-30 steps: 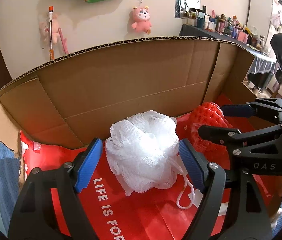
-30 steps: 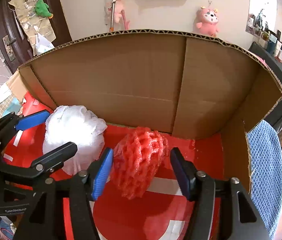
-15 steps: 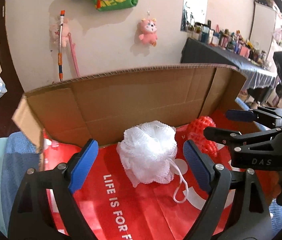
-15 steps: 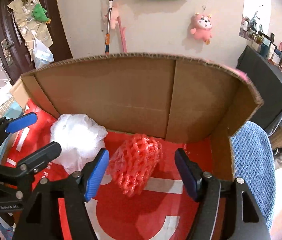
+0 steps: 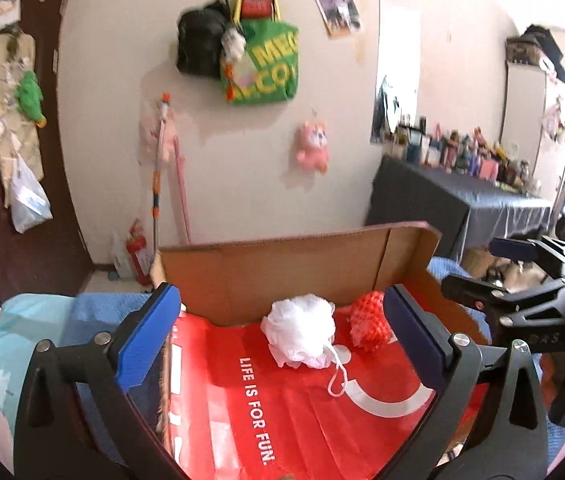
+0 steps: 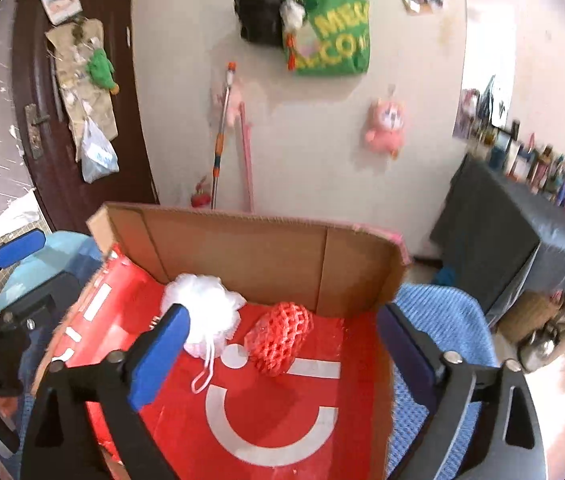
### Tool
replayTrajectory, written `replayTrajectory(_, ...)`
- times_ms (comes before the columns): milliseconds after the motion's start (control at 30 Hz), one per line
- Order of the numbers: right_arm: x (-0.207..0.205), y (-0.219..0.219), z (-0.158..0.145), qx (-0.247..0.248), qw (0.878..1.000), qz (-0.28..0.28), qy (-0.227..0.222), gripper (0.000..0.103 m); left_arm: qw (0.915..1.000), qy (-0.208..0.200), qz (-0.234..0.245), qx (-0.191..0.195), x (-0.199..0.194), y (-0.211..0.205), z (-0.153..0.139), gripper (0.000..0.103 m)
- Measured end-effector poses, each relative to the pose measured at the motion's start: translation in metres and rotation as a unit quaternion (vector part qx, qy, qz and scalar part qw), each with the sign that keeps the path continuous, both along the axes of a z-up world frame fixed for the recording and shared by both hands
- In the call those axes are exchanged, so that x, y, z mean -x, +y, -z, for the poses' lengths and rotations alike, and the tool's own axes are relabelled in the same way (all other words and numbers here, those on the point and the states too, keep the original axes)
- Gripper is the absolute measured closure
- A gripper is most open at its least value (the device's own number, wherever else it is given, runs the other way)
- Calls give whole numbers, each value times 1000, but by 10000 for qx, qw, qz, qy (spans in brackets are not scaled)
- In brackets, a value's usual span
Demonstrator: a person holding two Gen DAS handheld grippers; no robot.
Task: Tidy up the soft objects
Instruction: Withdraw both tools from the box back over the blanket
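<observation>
Nearest the left wrist camera, the left gripper (image 5: 278,332) has its blue-padded fingers (image 5: 144,334) spread wide with nothing between them; its jaws have just been opening. The right gripper (image 6: 282,344) stands the same way, fingers (image 6: 158,354) far apart and empty, its jaws having just opened too, and it also shows at the right edge of the left view (image 5: 522,280).

Both grippers are above the near side of a cardboard box (image 6: 242,248), clear of what lies in it. The box floor is covered by a red sheet (image 5: 302,412) printed "LIFE IS FOR FUN." and a white curved mark. Toward the back wall of the box sits the white mesh bath pouf (image 5: 300,334), its cord loop (image 5: 338,376) trailing forward on the red sheet. Just beside it, toward the box's right wall, lies the red foam net (image 6: 280,338); the two are close, and I cannot tell whether they touch.

A blue knitted cloth (image 6: 438,320) lies outside the box on its right.

Beyond the box, on the wall, hang a green tote bag (image 5: 266,68) and a pink plush toy (image 5: 314,146), and a long-handled tool (image 6: 220,136) leans there. To the box's far right stands a dark-draped tabletop (image 6: 522,232) crowded with small bottles.
</observation>
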State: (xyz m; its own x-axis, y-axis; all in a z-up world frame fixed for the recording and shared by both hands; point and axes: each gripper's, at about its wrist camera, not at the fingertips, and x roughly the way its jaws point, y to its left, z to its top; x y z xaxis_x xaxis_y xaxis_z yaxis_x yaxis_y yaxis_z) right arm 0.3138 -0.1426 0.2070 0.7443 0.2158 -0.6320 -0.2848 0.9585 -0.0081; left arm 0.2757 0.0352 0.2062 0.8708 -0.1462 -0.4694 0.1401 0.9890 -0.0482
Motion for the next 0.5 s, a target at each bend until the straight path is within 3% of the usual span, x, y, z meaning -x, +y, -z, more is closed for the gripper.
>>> replayTrajectory(267, 80, -14, -33, -152, 9973, 45, -721, 0, 9980, -540, -132, 290, 72, 9, -25, 0)
replayTrajectory(500, 148, -27, -32, -290, 9935, 76, -1096, 0, 9944, -1034, -120, 195, 144, -1, -21, 0)
